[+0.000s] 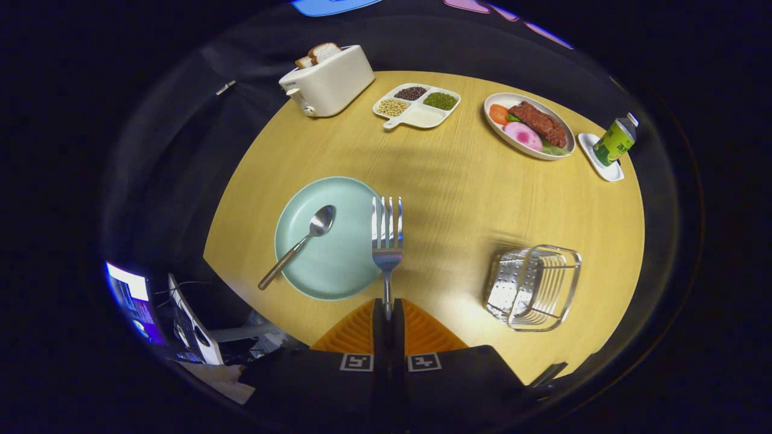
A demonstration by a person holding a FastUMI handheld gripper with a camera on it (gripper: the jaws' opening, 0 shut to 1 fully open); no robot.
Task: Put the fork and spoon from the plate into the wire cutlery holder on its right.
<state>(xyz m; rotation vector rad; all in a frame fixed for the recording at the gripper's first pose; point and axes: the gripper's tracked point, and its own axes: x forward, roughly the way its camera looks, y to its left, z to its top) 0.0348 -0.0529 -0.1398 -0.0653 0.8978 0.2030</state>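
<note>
A: Largest item?
B: Table point(458, 199), round, light wood, spreading ahead of the claw.

A: Next?
B: Plate point(338, 265), pale green, just ahead and left of the fingers. Spoon point(298, 244) lies on it, bowl toward the middle, handle running out over the near-left rim.

A: Holder?
B: Wire holder point(534, 286), ahead and to the right of the fingers, standing on the table, well apart from the plate.

A: Far items?
B: Toaster point(329, 81), white, bread in its slots, far beyond and left. Divided tray point(417, 105) with beans and seeds, straight beyond. Oval dish point(529, 125) of food, beyond and right. Green bottle point(614, 141) on a small white saucer point(603, 163), farthest right.

A: Claw?
B: Claw point(388, 316) closed tight on the fork point(387, 241); both fingers grip the handle, tines pointing away, standing over the plate's right rim and lifted clear of it
</note>
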